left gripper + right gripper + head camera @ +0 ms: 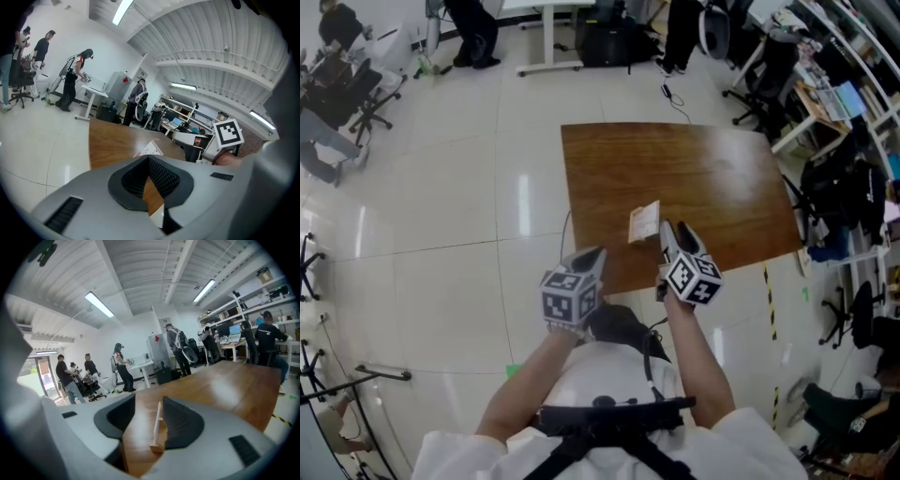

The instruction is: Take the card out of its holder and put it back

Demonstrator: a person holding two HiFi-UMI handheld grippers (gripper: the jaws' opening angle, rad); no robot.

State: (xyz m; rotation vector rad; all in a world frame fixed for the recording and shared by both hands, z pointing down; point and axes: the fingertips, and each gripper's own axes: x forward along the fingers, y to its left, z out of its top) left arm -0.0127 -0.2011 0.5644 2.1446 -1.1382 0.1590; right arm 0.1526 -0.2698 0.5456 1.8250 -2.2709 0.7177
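Observation:
A white printed card (644,223) stands upright in a small wooden holder (157,446) near the front edge of the brown wooden table (703,169). In the right gripper view the card (157,423) shows edge-on between the jaws of my right gripper (149,404). The pads stand apart on either side and do not press on it. In the head view my right gripper (675,234) hovers just right of the card. My left gripper (589,255) hangs at the table's front edge, left of the card (151,149), with its tips together and nothing held.
The table's front edge runs just ahead of both grippers. Office chairs (356,94) and people stand on the white floor at the back left. Shelves and cluttered desks (834,94) line the right side. Yellow-black tape (767,302) marks the floor at the right.

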